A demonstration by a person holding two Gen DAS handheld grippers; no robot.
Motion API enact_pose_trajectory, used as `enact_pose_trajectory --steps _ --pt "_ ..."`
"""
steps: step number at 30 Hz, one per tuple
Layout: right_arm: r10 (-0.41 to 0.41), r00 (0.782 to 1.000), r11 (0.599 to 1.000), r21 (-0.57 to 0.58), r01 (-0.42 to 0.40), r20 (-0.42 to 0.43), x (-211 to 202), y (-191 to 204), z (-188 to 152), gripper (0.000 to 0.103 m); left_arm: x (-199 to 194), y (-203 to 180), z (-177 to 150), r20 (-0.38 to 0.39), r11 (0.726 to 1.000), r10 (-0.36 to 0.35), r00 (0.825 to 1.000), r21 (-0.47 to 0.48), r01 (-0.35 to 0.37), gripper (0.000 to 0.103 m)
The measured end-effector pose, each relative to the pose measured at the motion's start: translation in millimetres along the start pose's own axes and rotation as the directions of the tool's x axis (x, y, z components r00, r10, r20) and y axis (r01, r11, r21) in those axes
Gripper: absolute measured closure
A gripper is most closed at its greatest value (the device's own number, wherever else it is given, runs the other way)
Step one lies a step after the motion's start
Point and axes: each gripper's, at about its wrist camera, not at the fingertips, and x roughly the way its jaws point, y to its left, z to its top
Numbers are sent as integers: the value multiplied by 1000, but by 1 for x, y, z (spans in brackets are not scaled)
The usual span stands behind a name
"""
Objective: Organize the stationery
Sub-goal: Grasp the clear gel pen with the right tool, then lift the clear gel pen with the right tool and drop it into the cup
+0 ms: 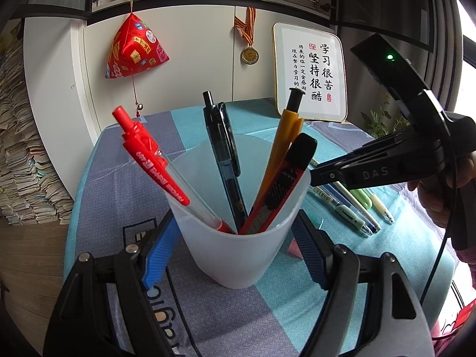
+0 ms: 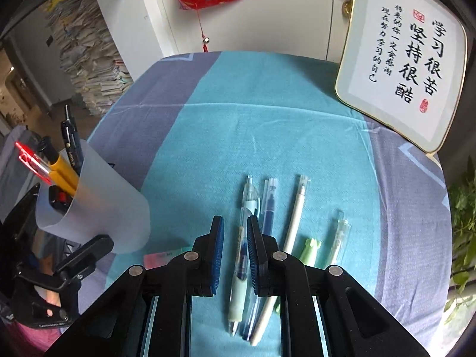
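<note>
My left gripper [image 1: 235,229] is shut on a translucent white cup [image 1: 238,238], its blue pads pressing both sides. The cup holds a red pen [image 1: 154,163], a black pen [image 1: 223,154], a yellow pen [image 1: 279,148] and a red-black utility knife [image 1: 282,184]. The cup [image 2: 98,208] stands at the left in the right wrist view. My right gripper [image 2: 235,226] is open and hovers just above a light-blue pen [image 2: 242,244], its pads on either side of it. A dark-blue pen [image 2: 267,205], a white pen [image 2: 294,220], a green pen [image 2: 311,248] and a clear pen [image 2: 339,238] lie beside it.
A blue and grey cloth [image 2: 238,119] covers the table. A framed calligraphy plaque [image 2: 407,56] leans at the back right. A pink eraser [image 2: 157,258] lies near the cup. A red ornament [image 1: 134,50] hangs on the cabinet. Plant leaves [image 2: 464,214] are at the right edge.
</note>
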Motion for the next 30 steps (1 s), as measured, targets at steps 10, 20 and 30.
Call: enact_pose_trajectory --steps 10,20,30 --pt "-75 997 997 -38 74 -25 28 1 19 88 0 0 0 0 1000 0 1000 1 0 28" --pt "-19 999 999 42 21 -42 19 -7 15 87 -1 -2 0 0 1000 -2 1000 -1 2 28" --pt "41 983 999 25 -46 179 -95 10 -7 87 0 -2 1 0 1000 -1 1000 -1 1 28"
